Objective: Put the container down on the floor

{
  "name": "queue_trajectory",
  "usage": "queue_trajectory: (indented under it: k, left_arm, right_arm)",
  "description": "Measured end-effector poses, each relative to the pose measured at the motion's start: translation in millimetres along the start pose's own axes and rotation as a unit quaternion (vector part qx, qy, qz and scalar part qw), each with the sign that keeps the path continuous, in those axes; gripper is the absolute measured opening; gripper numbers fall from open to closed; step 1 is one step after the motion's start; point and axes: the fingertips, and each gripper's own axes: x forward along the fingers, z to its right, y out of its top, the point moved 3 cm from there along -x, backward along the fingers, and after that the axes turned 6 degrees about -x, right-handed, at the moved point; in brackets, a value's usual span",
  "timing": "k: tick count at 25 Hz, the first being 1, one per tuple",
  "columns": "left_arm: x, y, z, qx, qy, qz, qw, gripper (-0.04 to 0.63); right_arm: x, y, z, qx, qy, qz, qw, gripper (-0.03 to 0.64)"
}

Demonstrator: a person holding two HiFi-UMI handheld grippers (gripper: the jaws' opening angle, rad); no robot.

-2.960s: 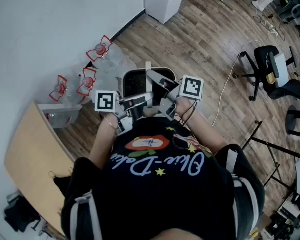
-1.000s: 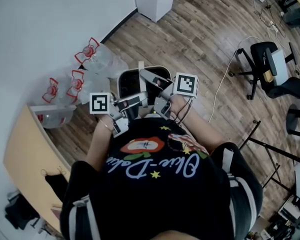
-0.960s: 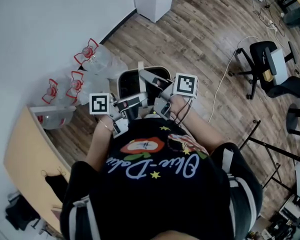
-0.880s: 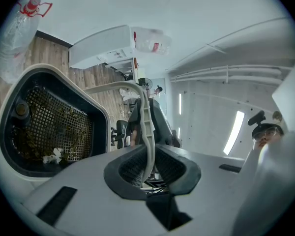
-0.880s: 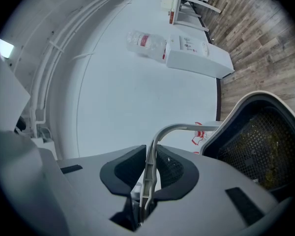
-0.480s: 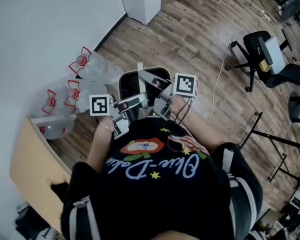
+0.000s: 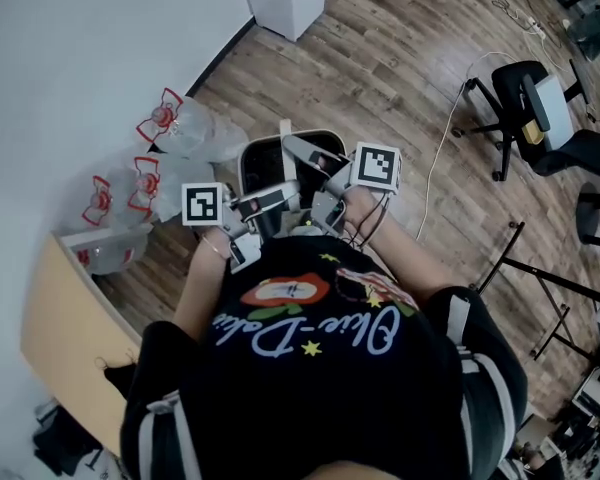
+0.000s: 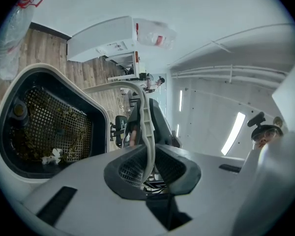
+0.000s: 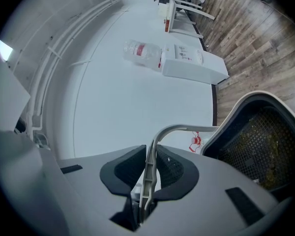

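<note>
The left gripper (image 8: 146, 162) and right gripper (image 9: 148, 175) are each clamped on the thin grey handle (image 8: 146, 124), the container (image 8: 59, 122) hanging just ahead of both, with the floor (image 7: 400, 78) below.

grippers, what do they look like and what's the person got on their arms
The left gripper and right gripper are light grey plastic, with dark ribbed pads inside the jaws. Each carries a white cube with black square markers. Black cables trail from the right one. The person wears a black T-shirt with white-striped short sleeves.
</note>
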Motion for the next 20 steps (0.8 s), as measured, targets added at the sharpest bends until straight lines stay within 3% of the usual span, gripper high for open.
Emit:
queue_trajectory:
  k: [13,20]
  left_arm:
    - [9,78,3,-0.006,0.008,-0.023,0.9997,0.046]
    - [0,143,2,-0.014,0.002,-0.034,0.9993,0.046]
  right_arm:
    - [49,57,8,0.010,-0.018,0.015,1.000,0.055]
    - [103,92,15,0.010,-0.030,0.021,0.999,0.055]
